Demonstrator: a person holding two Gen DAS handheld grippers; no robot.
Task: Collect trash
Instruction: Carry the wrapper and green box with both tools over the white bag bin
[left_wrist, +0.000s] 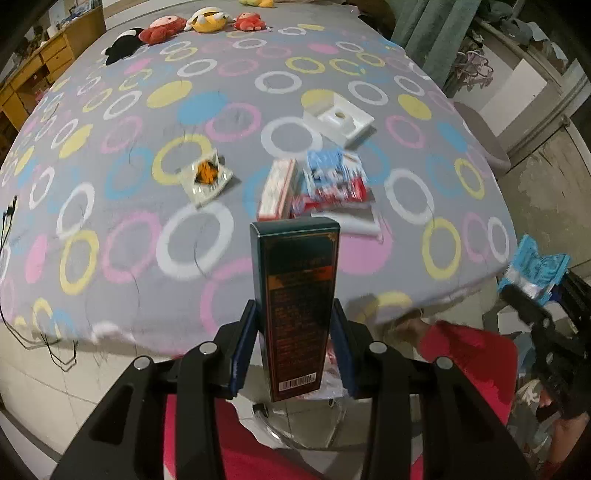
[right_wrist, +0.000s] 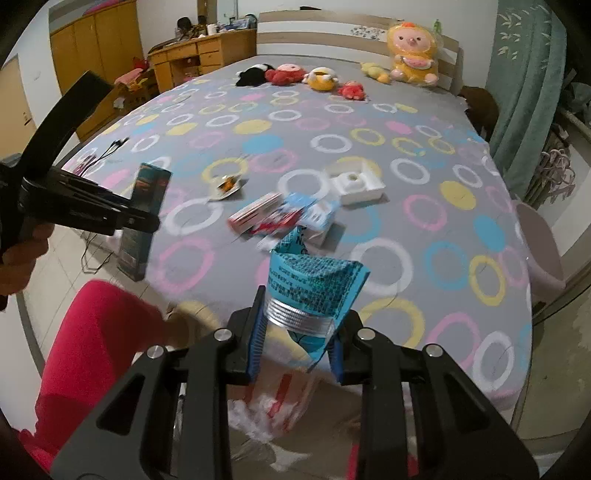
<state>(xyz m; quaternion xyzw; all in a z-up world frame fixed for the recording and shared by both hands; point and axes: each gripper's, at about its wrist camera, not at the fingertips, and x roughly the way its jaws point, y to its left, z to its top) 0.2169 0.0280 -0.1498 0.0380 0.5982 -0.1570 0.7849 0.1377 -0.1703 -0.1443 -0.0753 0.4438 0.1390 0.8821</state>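
Trash is in both grippers now. Left gripper (left_wrist: 295, 354) squeezes a tall dark box (left_wrist: 295, 295); right gripper (right_wrist: 297, 343) squeezes a blue wrapper (right_wrist: 314, 284). Both hang past the edge of the bed (left_wrist: 110, 229), above a clear plastic bag (right_wrist: 266, 410). Next, I think, let go over the bag. 4 more pieces wait on the bed.

A wide bed (right_wrist: 369, 155) is covered by a grey sheet printed with coloured rings and dots. Its pale headboard (right_wrist: 332, 29) is set against a white wall, and plush toys (right_wrist: 321, 79) are lined up before it. A wooden desk (right_wrist: 199, 55) and a wooden wardrobe (right_wrist: 96, 40) are placed beside the bed. A green curtain (right_wrist: 528, 74) is hung at the opposite side. The floor (left_wrist: 44, 387) is laid with pale tiles.
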